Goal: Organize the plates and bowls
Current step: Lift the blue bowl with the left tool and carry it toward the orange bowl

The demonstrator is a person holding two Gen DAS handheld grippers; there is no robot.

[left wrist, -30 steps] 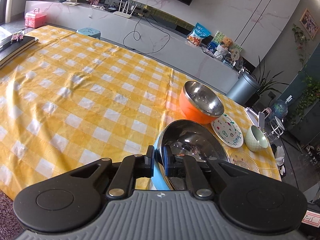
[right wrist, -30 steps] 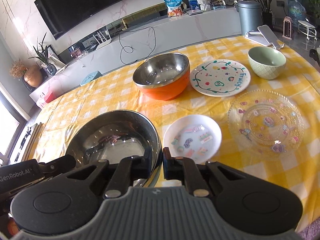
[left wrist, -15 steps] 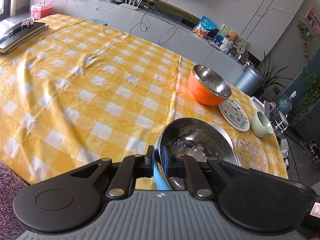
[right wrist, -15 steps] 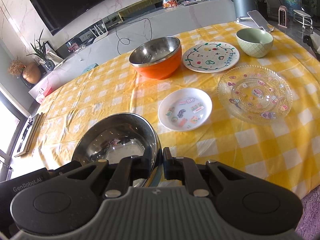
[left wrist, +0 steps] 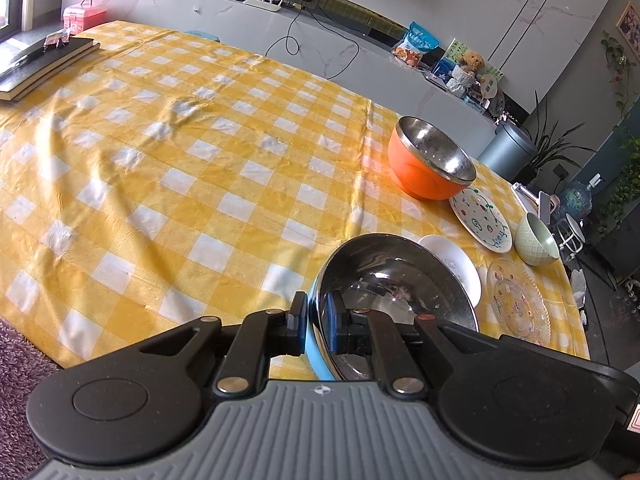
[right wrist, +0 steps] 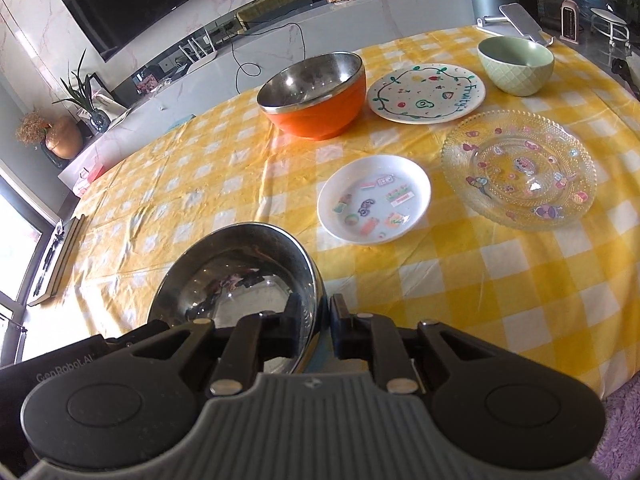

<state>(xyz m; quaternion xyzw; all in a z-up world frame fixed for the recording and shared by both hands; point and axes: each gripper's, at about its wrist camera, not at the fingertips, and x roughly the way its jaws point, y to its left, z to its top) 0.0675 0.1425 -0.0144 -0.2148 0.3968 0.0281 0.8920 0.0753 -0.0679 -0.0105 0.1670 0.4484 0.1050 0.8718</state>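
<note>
Both grippers hold one steel bowl with a light blue outside by its rim, above the table's near edge. My left gripper is shut on its left rim; my right gripper is shut on its right rim. An orange steel-lined bowl stands farther back. Beside it lie a white "Fruity" plate, a small white sticker plate, a clear glass plate and a green bowl.
The table has a yellow checked cloth. Dark books lie at its far left corner. A low white cabinet with clutter runs behind. A phone stand sits at the far right edge. A purple rug lies below.
Both grippers have pulled back and risen with the blue steel bowl. The table's dishes now look farther away. The other dishes have not moved.
</note>
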